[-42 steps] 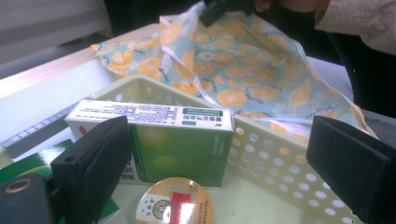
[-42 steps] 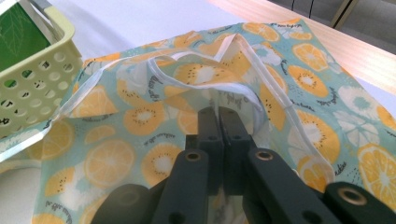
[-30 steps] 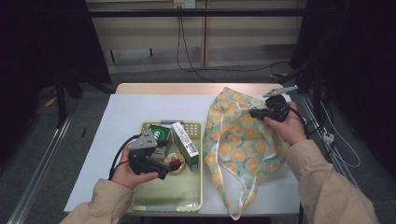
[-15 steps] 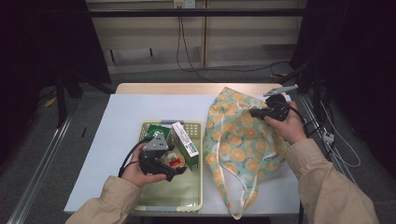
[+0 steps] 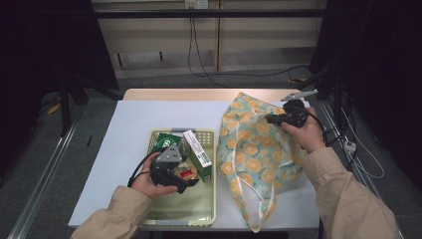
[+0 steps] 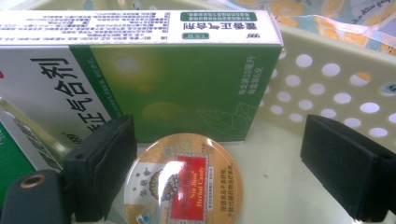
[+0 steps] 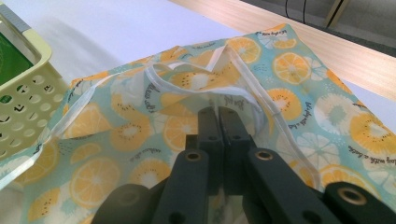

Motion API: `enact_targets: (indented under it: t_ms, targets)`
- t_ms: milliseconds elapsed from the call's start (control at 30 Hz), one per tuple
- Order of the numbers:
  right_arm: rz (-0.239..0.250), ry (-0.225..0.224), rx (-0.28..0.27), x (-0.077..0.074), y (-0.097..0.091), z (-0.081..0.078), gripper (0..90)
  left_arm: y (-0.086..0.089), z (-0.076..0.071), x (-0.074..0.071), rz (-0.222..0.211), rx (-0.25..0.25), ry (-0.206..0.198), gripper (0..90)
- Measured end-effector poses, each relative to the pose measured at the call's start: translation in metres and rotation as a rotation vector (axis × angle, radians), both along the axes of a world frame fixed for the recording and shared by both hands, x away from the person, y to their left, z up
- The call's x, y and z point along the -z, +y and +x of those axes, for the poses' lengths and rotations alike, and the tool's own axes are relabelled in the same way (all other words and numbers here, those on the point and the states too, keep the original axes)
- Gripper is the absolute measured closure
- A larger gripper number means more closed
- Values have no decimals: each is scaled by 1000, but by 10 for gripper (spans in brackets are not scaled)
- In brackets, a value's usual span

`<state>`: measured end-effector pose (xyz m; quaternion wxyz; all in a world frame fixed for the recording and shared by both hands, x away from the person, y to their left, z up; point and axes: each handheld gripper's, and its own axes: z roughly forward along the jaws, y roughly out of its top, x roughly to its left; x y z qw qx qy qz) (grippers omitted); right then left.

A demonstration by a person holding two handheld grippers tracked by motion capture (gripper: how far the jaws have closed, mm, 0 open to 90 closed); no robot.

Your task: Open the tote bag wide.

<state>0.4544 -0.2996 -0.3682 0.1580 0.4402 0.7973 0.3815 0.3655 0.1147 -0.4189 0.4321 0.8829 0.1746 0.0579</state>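
A pale yellow perforated basket [image 5: 199, 211] sits on the white table. In it a green and white medicine box [image 6: 154, 79] stands on its side, with a round gold candy tin [image 6: 184, 184] in front of it. My left gripper [image 6: 224, 175] is open low inside the basket; the tin lies between its jaws, close to the left one. In the high view this gripper [image 5: 188, 183] is beside the box [image 5: 198, 152]. To the right lies a cloth bag [image 5: 254, 154] printed with orange slices. My right gripper [image 7: 218, 122] is shut on the bag's white-trimmed rim [image 7: 252, 93] at its far right [image 5: 272, 118].
A dark green packet [image 5: 166, 141] lies at the basket's back left. A grey clip-like object [image 5: 298, 94] sits at the table's back right corner. A bare wooden strip [image 5: 199, 94] runs along the far edge. Cables trail on the floor behind.
My left gripper has moved right and forward inside the basket, up to the tin beside the green box. The right gripper has stayed on the bag's rim.
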Motion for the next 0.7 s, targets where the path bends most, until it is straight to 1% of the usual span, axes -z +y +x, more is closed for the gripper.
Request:
enact_targets:
  t_ms: [67, 100, 133, 167, 200, 267, 300, 333, 367, 400, 433, 467, 500, 533, 567, 600, 633, 667, 700]
  targets:
    - [-1, 2, -5, 0, 1, 0, 894, 0, -1, -1, -6, -3, 3, 105]
    - [0, 3, -4, 0, 1, -1, 893, -2, -2, -2, -28, -2, 7, 105]
    - [0, 6, -3, 0, 1, -1, 894, -2, -2, -3, -23, 8, 5, 107]
    - [-3, 6, -4, 0, 1, -1, 894, -3, -4, -3, -34, 4, 13, 107]
    - [-3, 6, -4, 0, 1, -1, 894, -2, -4, -3, -15, 13, 16, 106]
    - [-3, 5, -3, 0, 1, -2, 893, -4, -4, -1, -9, 13, 19, 103]
    - [-3, 4, -5, 0, 1, -2, 893, -4, -4, -1, 4, 18, 26, 98]
    - [-3, 2, -6, 0, 1, -2, 894, -5, -5, 0, 9, 16, 24, 93]
    - [-5, 4, -6, 0, 1, -2, 894, -6, -6, 0, 35, 3, 9, 86]
    - [-7, 5, -5, 0, 2, -2, 894, -7, -6, 1, 13, 19, 21, 84]
    - [-6, 5, -6, 0, 2, -2, 894, -7, -5, 1, 18, 20, 23, 84]
    - [-5, 5, -6, 0, 2, -2, 894, -7, -4, 1, 33, 17, 27, 84]
    - [-6, 6, -6, 0, 2, -2, 894, -8, -4, 3, 23, -5, 43, 82]
    - [-6, 7, -8, 0, 2, -2, 893, -9, -4, 5, 21, -12, 48, 88]
    - [-7, 7, -9, 1, 3, -2, 894, -9, -4, 4, 63, 9, 35, 89]
    - [-6, 8, -10, 1, 3, -2, 894, -11, -5, 5, 78, 14, 22, 72]
    - [-7, 9, -11, 1, 4, -2, 894, -13, -5, 6, 91, 17, 18, 66]
    - [-10, 7, -15, 1, 5, -2, 894, -14, -6, 5, 122, -5, -7, 69]
    - [-11, 7, -17, 1, 5, -2, 894, -15, -7, 5, 134, -32, -27, 76]
